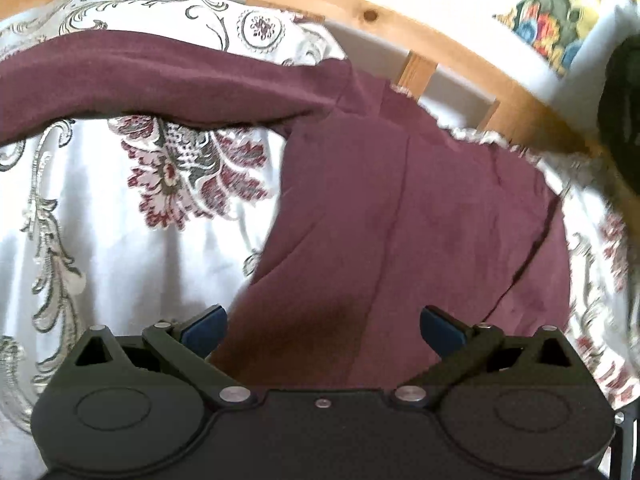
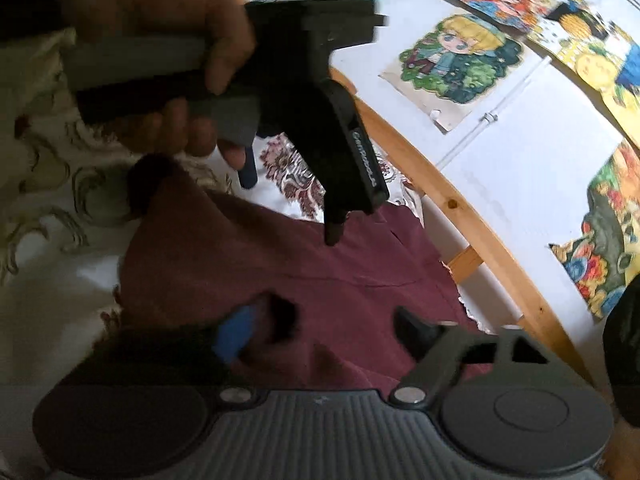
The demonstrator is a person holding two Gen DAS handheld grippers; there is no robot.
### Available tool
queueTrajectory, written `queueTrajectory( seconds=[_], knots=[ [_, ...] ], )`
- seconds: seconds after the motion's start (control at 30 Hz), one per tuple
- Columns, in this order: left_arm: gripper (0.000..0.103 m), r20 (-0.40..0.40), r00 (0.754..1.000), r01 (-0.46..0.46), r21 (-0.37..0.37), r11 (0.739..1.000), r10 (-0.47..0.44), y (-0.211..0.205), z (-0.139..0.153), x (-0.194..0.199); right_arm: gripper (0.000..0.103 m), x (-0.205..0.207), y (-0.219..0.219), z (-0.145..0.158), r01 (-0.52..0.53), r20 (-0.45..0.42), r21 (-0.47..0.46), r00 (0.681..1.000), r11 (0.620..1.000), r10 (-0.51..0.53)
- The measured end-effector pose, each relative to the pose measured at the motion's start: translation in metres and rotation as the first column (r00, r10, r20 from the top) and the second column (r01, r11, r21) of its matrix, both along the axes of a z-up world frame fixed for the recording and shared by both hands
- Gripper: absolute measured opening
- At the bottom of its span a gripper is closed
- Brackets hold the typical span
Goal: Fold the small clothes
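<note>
A dark maroon cloth garment [image 1: 400, 216] is seen spread on a white bedcover embroidered with red and grey flowers [image 1: 120, 208], beside a curved pale wooden rail [image 1: 360, 12]. The left gripper [image 1: 323, 322] is held wide open above the garment's near edge, with nothing caught between its blue pads. The right gripper [image 2: 320, 328] is likewise spread open over the maroon fabric, nothing gripped. In the right wrist view, the left gripper is seen held by a hand [image 2: 160, 32], above the garment's far part.
</note>
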State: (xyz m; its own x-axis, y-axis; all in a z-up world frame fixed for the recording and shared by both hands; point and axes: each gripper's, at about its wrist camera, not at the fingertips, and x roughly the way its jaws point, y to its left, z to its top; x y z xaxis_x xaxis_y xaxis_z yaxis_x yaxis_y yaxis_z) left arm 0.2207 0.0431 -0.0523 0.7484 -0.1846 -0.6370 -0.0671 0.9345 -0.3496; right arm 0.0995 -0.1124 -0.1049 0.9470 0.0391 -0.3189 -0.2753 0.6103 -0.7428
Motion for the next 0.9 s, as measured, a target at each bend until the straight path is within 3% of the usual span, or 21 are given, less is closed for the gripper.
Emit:
queueTrajectory(
  seconds=[0.1, 0.2, 0.27, 0.33, 0.4, 0.43, 0.47, 0.53, 0.57, 0.6, 0.67, 0.77, 0.8, 0.83, 0.87, 0.9],
  knots=[
    [0.102, 0.020, 1.000, 0.009, -0.045, 0.999, -0.008, -0.001, -0.001, 0.001, 0.097, -0.006, -0.008, 0.008, 0.037, 0.019, 0.003, 0.999, 0.999, -0.038],
    [0.102, -0.005, 0.997, 0.079, -0.060, 0.995, -0.079, -0.011, -0.009, 0.004, 0.102, -0.005, -0.028, 0.021, 0.146, 0.069, 0.050, 0.986, 0.988, -0.150],
    [0.102, -0.041, 0.990, 0.132, -0.047, 0.990, -0.134, -0.022, -0.017, 0.006, 0.102, -0.001, -0.053, 0.030, 0.258, 0.092, 0.120, 0.959, 0.959, -0.270],
    [0.102, -0.084, 0.980, 0.180, -0.001, 0.984, -0.180, -0.036, -0.026, 0.007, 0.102, 0.009, -0.083, 0.037, 0.377, 0.089, 0.203, 0.912, 0.904, -0.401],
    [0.102, -0.102, 0.973, 0.216, 0.083, 0.973, -0.208, -0.049, -0.031, 0.004, 0.102, 0.024, -0.122, 0.045, 0.500, 0.040, 0.314, 0.842, 0.807, -0.537],
    [0.102, -0.105, 0.969, 0.237, 0.143, 0.961, -0.224, -0.057, -0.033, 0.002, 0.102, 0.029, -0.146, 0.047, 0.551, -0.002, 0.386, 0.803, 0.740, -0.596],
    [0.102, -0.109, 0.965, 0.256, 0.195, 0.947, -0.238, -0.064, -0.034, -0.001, 0.098, 0.030, -0.164, 0.048, 0.581, -0.040, 0.441, 0.774, 0.684, -0.632],
    [0.102, -0.108, 0.959, 0.282, 0.278, 0.918, -0.262, -0.073, -0.039, -0.006, 0.088, 0.032, -0.211, 0.046, 0.625, -0.151, 0.574, 0.715, 0.528, -0.683],
    [0.102, -0.107, 0.957, 0.291, 0.311, 0.905, -0.271, -0.077, -0.042, -0.006, 0.081, 0.037, -0.228, 0.045, 0.630, -0.197, 0.622, 0.701, 0.466, -0.685],
    [0.102, -0.105, 0.955, 0.297, 0.338, 0.893, -0.278, -0.080, -0.044, -0.007, 0.076, 0.038, -0.243, 0.044, 0.621, -0.229, 0.663, 0.701, 0.419, -0.676],
    [0.102, -0.096, 0.953, 0.301, 0.370, 0.879, -0.286, -0.084, -0.047, -0.009, 0.076, 0.045, -0.266, 0.043, 0.575, -0.288, 0.746, 0.734, 0.337, -0.615],
    [0.103, -0.089, 0.954, 0.299, 0.361, 0.883, -0.287, -0.081, -0.049, -0.009, 0.076, 0.057, -0.274, 0.040, 0.504, -0.306, 0.804, 0.805, 0.315, -0.508],
    [0.103, -0.087, 0.954, 0.299, 0.357, 0.885, -0.287, -0.079, -0.049, -0.008, 0.072, 0.065, -0.276, 0.042, 0.502, -0.326, 0.808, 0.816, 0.309, -0.477],
    [0.103, -0.084, 0.954, 0.299, 0.355, 0.886, -0.288, -0.079, -0.049, -0.009, 0.063, 0.070, -0.276, 0.039, 0.509, -0.341, 0.805, 0.817, 0.304, -0.465],
    [0.103, -0.081, 0.954, 0.298, 0.356, 0.886, -0.288, -0.078, -0.049, -0.010, 0.025, 0.076, -0.273, 0.036, 0.537, -0.361, 0.786, 0.802, 0.308, -0.476],
    [0.103, -0.079, 0.954, 0.298, 0.358, 0.885, -0.289, -0.078, -0.049, -0.010, 0.015, 0.081, -0.273, 0.034, 0.562, -0.377, 0.767, 0.785, 0.310, -0.491]
  ],
)
